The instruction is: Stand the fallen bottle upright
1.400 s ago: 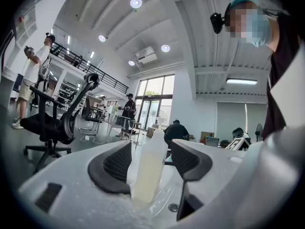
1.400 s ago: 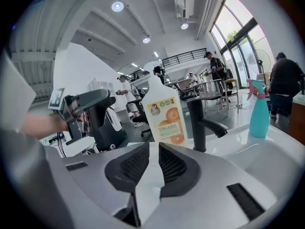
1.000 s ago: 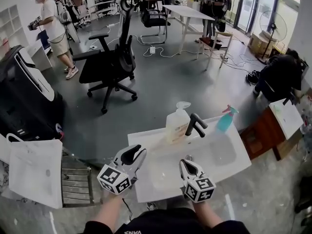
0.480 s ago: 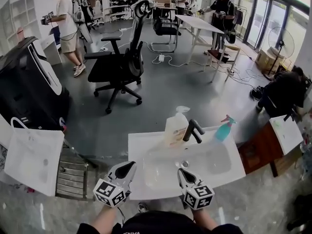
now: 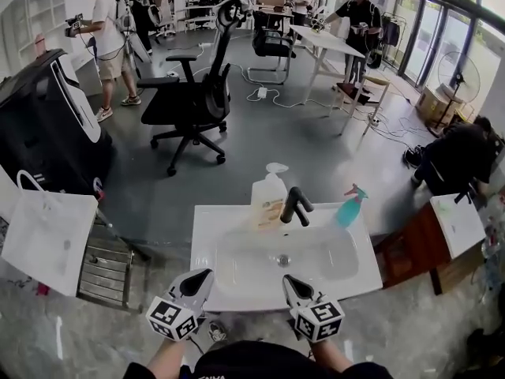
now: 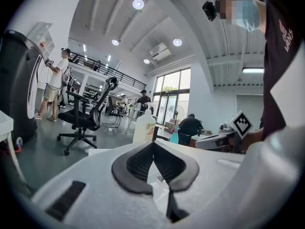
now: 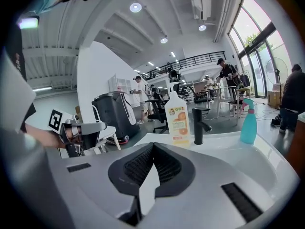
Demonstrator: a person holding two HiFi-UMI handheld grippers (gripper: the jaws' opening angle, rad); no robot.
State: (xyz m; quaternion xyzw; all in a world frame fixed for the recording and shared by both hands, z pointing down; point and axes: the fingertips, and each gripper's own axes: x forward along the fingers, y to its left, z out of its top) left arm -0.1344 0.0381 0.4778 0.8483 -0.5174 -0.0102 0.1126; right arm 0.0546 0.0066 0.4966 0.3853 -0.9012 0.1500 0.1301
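The left gripper (image 5: pixel 203 275) has just pinched shut on nothing; the right gripper (image 5: pixel 289 279) is closed too, empty. Both have retreated toward the bottom of the frame, off the sink (image 5: pixel 207 221). The pump bottle (image 5: pixel 268 200) stands upright, so the task is likely finished.

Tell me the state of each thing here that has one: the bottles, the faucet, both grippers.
Pump bottle: upright, on the sink's back edge.
Spray bottle: upright, right of the faucet.
Faucet: no stream visible.
Left gripper: shut, empty.
Right gripper: shut, empty.
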